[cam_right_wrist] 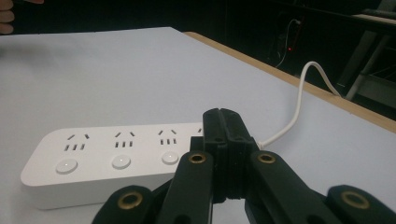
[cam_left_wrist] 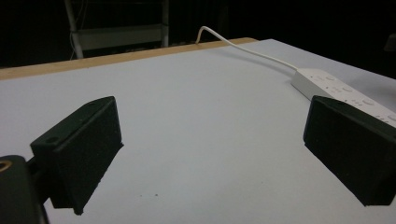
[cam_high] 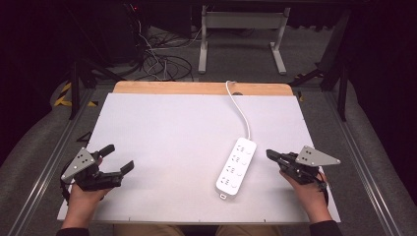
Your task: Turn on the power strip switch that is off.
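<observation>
Left gripper: the black two-jaw left gripper (cam_high: pixel 119 158) rests low over the white table sheet (cam_high: pixel 167 128) at the left edge, jaws spread wide with nothing between them; in the left gripper view its two black pads (cam_left_wrist: pixel 86 154) stand far apart over bare sheet.
Left gripper risk: it sits well apart from the strip, so it cannot steady anything as it stands; a late reach across could sweep the cable.
Power strip: the long white plastic power strip (cam_high: pixel 236 168) with four socket rows and round buttons lies flat, right of centre, slanting away from the person, between the two grippers.
Cable: its white round cable (cam_high: pixel 240 109) curves off the far end toward the wooden table edge (cam_high: pixel 196 88). It looks slack, and I judge a tug on the strip could drag it or snag it at that edge.
Right gripper: the black two-jaw right gripper (cam_high: pixel 270 154) is clenched, empty, its tips pointing at the strip's right side from just beside it; in the right gripper view the closed tips (cam_right_wrist: pixel 226 122) sit in front of the strip (cam_right_wrist: pixel 107 156).
Right gripper risk: closed tips can only poke. A push on a button with no counter-hold would likely slide the light strip leftward or pivot it; an off-centre press could miss the button and hit a socket slot.
</observation>
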A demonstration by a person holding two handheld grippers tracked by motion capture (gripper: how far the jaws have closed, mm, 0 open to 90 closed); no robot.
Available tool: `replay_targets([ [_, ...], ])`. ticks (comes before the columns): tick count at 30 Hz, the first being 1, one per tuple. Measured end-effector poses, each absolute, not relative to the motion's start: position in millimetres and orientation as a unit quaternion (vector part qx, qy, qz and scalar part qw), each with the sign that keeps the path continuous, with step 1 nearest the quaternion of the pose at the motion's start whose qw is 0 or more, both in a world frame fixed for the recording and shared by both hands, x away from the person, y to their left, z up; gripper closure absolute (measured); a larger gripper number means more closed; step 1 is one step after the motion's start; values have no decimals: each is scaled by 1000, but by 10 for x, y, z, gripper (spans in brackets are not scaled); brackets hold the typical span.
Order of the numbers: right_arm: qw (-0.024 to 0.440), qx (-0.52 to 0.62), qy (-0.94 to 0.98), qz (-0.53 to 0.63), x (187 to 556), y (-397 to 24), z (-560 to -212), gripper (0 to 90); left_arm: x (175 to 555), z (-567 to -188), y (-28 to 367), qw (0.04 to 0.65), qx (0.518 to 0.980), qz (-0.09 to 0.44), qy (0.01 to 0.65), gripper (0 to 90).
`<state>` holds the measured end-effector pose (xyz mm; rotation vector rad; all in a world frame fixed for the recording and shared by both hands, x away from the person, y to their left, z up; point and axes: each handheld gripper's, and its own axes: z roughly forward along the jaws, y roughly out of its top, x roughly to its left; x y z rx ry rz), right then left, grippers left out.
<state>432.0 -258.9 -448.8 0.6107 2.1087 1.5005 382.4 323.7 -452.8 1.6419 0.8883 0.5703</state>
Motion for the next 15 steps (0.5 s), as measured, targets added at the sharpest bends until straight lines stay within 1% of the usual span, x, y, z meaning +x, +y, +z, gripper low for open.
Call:
replay_targets([
  [5, 239, 215, 779, 538, 4392, -2475, -4502, 900, 3822, -4521, 3258, 564, 694, 242, 377, 49],
  [15, 220, 214, 800, 515, 4563, -2236, -4583, 900, 3825, -4526, 3291, 569, 688, 241, 381, 49],
])
